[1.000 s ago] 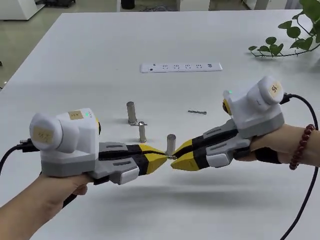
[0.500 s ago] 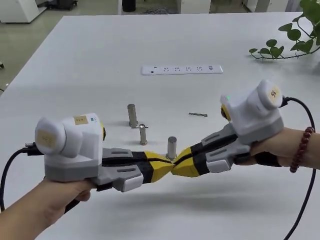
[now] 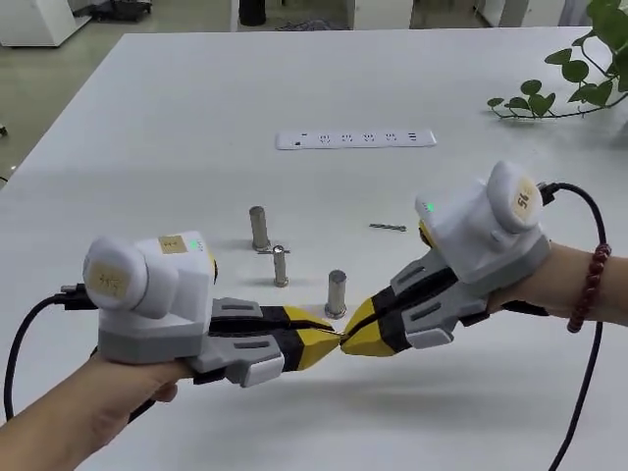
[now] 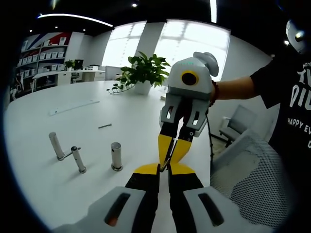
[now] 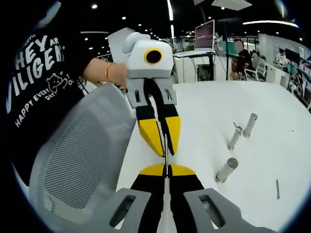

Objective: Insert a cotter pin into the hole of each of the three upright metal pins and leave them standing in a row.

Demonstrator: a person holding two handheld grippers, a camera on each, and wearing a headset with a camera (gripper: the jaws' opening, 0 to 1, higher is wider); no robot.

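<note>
A white table [image 3: 147, 118] in an open office serves as the work surface. Nearest the person, the left gripper [image 3: 327, 340] and the right gripper [image 3: 355, 339] are brought tip to tip above the near part of the table, and a thin metal cotter pin [image 5: 165, 151] is bridged between them. The step in hand is judged to be a handover or regrip of this pin. To do it well, the pin should be kept straight along the line of the two grippers, one grip should be released only once the other is firm, and enough of the pin's end should be left free to enter a hole. The jaws of the left gripper are drawn almost fully together on one end of the pin, and those of the right gripper are closed to a narrow slit on the other end; nothing else is touched by either. Just beyond the tips, the nearest upright grey metal pin [image 3: 337, 292] is seen standing with its hole not yet filled. Farther and to the left, the middle upright pin [image 3: 281, 267] is already crossed by a small cotter pin [image 3: 267, 251], and the farthest upright pin [image 3: 258, 226] stands bare. A spare cotter pin [image 3: 388, 228] lies to the right, well apart. A white power strip [image 3: 355, 139] and a green trailing plant [image 3: 559, 88] are found at the far side.
</note>
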